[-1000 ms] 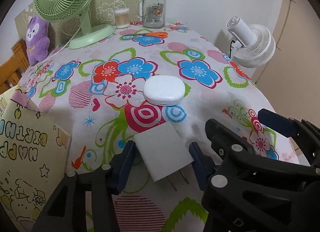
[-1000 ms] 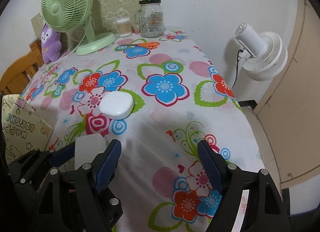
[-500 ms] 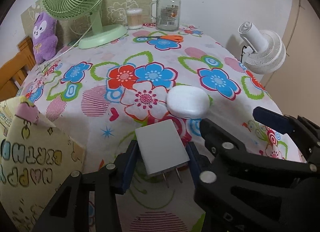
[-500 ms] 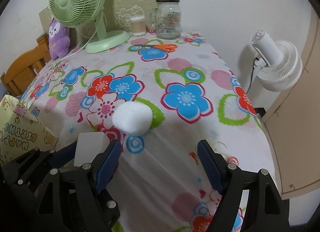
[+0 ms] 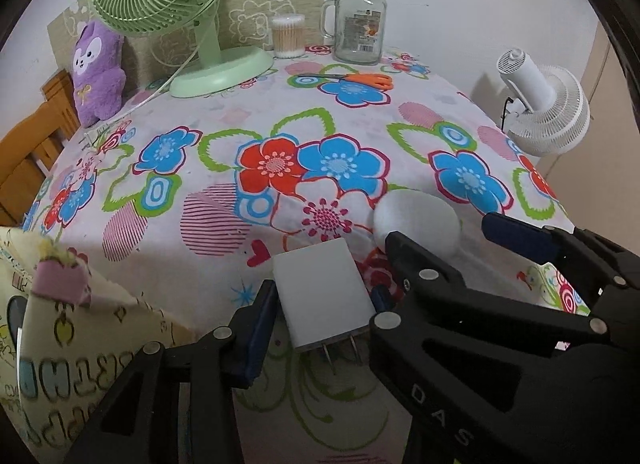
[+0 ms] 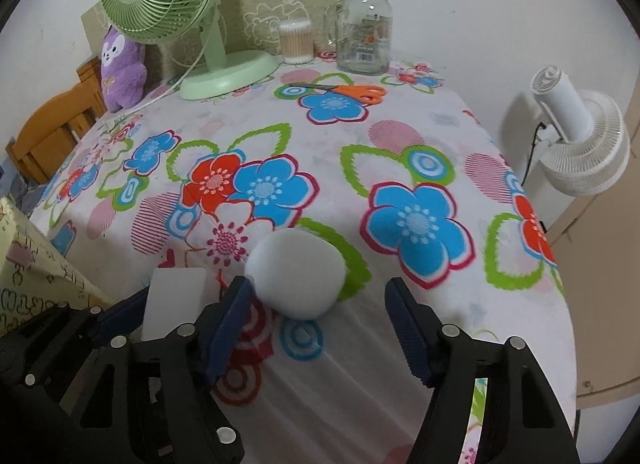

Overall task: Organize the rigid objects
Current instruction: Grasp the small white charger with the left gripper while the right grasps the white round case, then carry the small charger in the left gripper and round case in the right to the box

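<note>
Tablecloth [image 5: 280,116] with the flower print now fills more of both wrist views than it did a second ago: your two grippers have travelled forward over it, and the gift bag [image 5: 60,328] printed with birthday lettering sits close on your left. Your right gripper [image 6: 320,316] has come up on the white rounded case [image 6: 296,272], which was well ahead a second ago and now lies just in front of the wide-open, empty jaws. That puts you, I judge, one short advance from closing on it. Your left gripper [image 5: 320,304] has narrowed from a loose bracket to a clamp on the white charger [image 5: 324,296], prongs pointing back toward you. With the charger secured, the bag looks the likely place for it.
</note>
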### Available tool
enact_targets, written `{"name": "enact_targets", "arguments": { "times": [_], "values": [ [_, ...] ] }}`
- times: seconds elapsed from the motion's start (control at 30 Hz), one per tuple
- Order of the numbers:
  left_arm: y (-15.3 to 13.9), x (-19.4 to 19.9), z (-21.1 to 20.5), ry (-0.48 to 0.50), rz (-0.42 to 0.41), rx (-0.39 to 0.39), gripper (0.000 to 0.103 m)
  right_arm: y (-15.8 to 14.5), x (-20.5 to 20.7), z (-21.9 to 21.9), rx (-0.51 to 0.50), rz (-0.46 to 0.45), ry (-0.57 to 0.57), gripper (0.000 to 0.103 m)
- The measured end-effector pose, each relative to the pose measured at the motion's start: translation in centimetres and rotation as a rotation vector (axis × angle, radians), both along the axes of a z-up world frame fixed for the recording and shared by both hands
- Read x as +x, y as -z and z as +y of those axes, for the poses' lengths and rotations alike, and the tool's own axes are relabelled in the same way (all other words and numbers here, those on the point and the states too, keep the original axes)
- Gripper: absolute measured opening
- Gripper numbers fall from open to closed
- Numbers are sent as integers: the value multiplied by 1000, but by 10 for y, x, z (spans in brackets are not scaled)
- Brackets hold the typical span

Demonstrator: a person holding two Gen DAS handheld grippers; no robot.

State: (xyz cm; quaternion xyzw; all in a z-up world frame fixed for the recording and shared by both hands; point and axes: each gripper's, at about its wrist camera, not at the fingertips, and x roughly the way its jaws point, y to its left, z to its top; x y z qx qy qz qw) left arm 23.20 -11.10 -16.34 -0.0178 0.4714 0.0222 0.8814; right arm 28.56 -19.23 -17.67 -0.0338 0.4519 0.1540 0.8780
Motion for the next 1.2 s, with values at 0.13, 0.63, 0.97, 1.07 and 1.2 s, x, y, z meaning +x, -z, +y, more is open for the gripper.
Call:
{"name": "enact_targets", "arguments": {
  "times": [0.13, 0.63, 0.97, 1.07, 1.2],
  "values": [
    [0, 4, 5, -8, 0, -12, 49, 2, 7, 6, 18, 24, -28, 56],
    [-1, -5, 3, 18, -1, -27, 48, -1, -5, 1, 31, 13, 21, 55],
    [-7, -21, -6, 45, -4, -14, 48, -8, -27, -12, 32, 3, 81, 55],
    [-8, -27, -8, 49, -12, -14, 48, -7, -32, -15, 36, 7, 94, 55],
    [-10, -33, -12, 65, -16, -13, 48, -9, -41, -20, 44, 6, 113, 55]
  ]
}}
